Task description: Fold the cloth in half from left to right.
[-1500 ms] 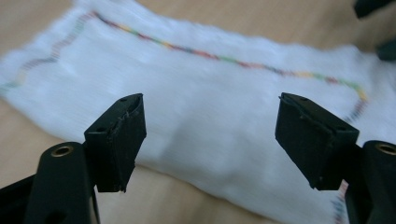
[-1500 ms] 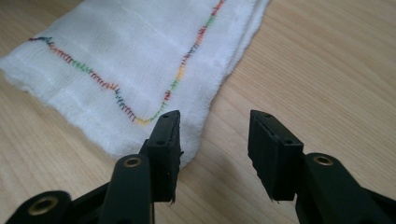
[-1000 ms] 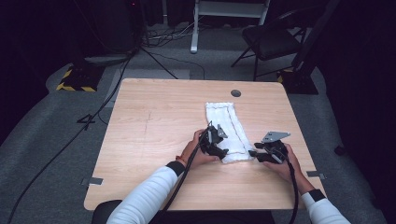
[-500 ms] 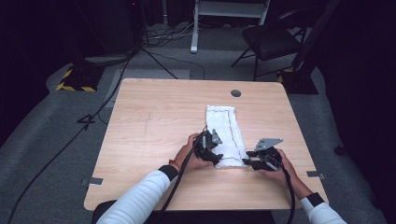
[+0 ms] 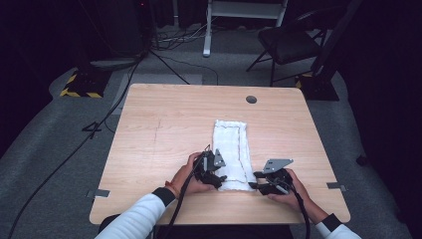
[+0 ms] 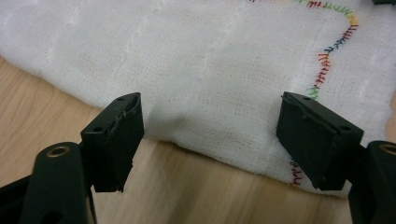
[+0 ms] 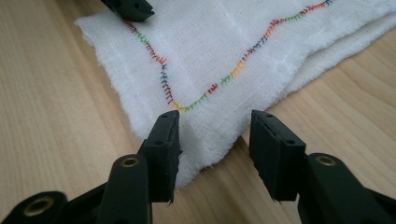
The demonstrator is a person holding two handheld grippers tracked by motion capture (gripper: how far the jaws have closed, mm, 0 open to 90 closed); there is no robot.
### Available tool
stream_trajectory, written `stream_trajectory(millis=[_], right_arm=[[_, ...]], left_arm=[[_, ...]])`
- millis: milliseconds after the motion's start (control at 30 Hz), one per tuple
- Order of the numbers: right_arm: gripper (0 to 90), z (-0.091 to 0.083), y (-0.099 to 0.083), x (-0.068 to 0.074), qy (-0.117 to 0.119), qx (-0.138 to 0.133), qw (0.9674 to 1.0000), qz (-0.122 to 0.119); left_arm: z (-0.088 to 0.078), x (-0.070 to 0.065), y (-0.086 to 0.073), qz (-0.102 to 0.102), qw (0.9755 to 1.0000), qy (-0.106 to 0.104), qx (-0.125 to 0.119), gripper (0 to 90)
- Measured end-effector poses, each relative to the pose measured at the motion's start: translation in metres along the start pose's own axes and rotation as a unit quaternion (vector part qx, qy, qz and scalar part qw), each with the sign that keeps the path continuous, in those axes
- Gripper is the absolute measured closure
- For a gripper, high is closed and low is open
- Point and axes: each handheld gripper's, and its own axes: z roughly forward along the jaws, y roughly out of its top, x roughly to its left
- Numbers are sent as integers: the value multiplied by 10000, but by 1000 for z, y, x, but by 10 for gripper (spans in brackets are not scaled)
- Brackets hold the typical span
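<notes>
A white folded cloth (image 5: pixel 230 144) with a coloured stitched border lies lengthwise on the wooden table (image 5: pixel 164 129). My left gripper (image 5: pixel 217 177) sits at the cloth's near left corner. In the left gripper view its jaws stand wide apart (image 6: pixel 210 149), with the cloth's edge (image 6: pixel 224 84) lying between them untouched. My right gripper (image 5: pixel 255 185) is at the near right corner. Its jaws (image 7: pixel 215 140) have just been opening, and the cloth's corner (image 7: pixel 210 93) lies between them without being pressed. The tip of the left gripper (image 7: pixel 128 8) shows at the cloth's far corner in the right gripper view.
A round cable hole (image 5: pixel 251 99) sits near the table's far edge. Beyond the table stand a dark chair (image 5: pixel 288 45) and a white frame (image 5: pixel 244 10). Cables and a yellow-black striped block (image 5: pixel 79 87) lie on the grey floor at the left.
Both hands have slid along the cloth toward its near end and the table's front edge. The right gripper's jaws stand a little wider apart.
</notes>
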Motion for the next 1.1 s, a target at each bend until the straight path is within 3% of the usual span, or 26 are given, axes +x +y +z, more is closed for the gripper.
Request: stream_trajectory(millis=[200, 300, 433, 500, 633, 867, 933, 1100], right_arm=[[456, 3, 3, 11, 76, 20, 9999, -71], [423, 4, 5, 15, 135, 53, 9997, -195], [411, -4, 9, 9, 31, -116, 9998, -164], [410, -9, 13, 0, -103, -241, 9997, -32], [413, -17, 23, -24, -454, -498, 9977, 100], [432, -13, 47, -62, -782, -787, 9934, 290], [436, -6, 54, -71, -850, -682, 9935, 325], [452, 14, 70, -92, -978, -554, 9930, 350]], left_arm=[[-11, -6, -14, -43, 10000, -59, -8, 234], [-15, -3, -21, -126, 9996, -236, -78, 234], [-21, 5, -22, -193, 9990, -350, -197, 232], [-23, 11, -20, -269, 9991, -254, -223, 209], [-30, 27, -19, -492, 9977, -252, -387, 201], [-28, 62, -7, -692, 9964, 279, -403, 196], [-23, 76, -1, -803, 9948, 472, -416, 199], [-9, 103, 12, -1082, 9914, 590, -446, 211]])
